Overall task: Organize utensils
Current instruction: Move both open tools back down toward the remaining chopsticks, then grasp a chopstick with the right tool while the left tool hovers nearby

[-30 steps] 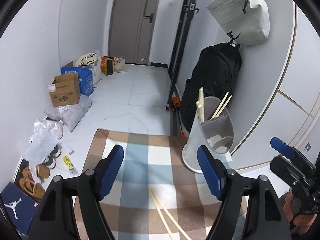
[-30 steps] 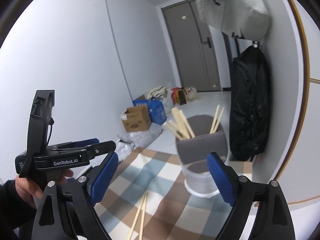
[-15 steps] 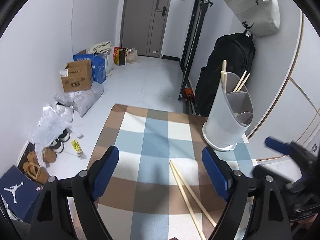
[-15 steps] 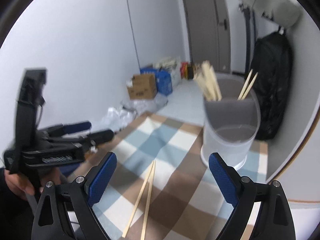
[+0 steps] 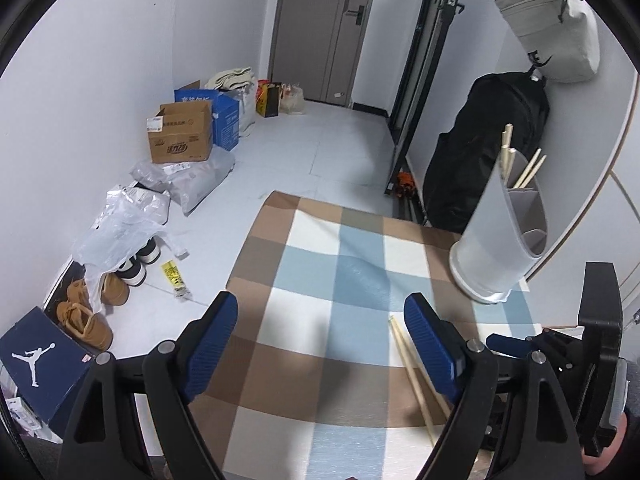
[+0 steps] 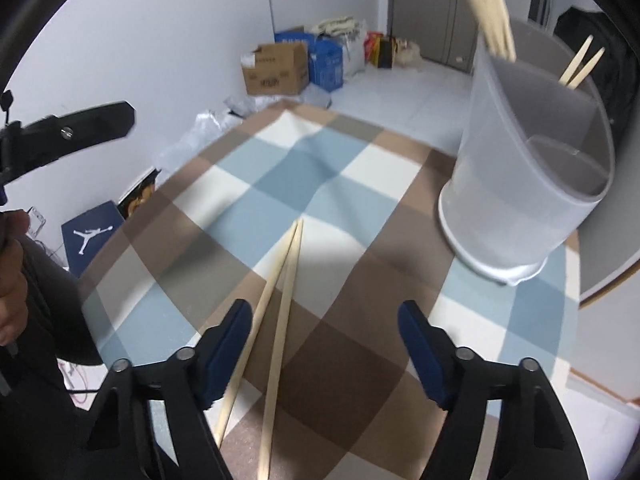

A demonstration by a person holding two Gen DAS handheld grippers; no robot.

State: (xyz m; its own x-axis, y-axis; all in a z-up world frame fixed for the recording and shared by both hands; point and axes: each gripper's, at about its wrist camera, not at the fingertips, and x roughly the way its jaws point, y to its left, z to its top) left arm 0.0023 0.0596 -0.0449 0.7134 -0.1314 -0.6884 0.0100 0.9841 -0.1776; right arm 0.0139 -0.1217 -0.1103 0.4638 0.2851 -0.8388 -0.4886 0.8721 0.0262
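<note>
A pale tiled hallway with a grey door point(image 5: 320, 28) fills the left wrist view, with cardboard boxes point(image 5: 180, 134), bags and shoes point(image 5: 86, 316) along the left wall. A checked cloth point(image 5: 340, 280) in blue, brown and white covers the near surface. The left gripper point(image 5: 316, 344) hangs over it with its jaws spread and nothing between them. A grey utensil holder point(image 5: 496, 240) stands at the cloth's far right corner with chopsticks upright in it. Two loose chopsticks point(image 5: 404, 352) lie beside the right-hand finger, partly hidden. The right gripper point(image 5: 560, 356) shows at the right edge.

In the right wrist view the same cloth point(image 6: 312, 168) spreads below. The right gripper point(image 6: 324, 344) has just been closing; its jaws are apart, gripping nothing. The loose chopsticks point(image 6: 280, 300) lie between them, near the left pad. The utensil holder point(image 6: 532, 160) stands at the right.
</note>
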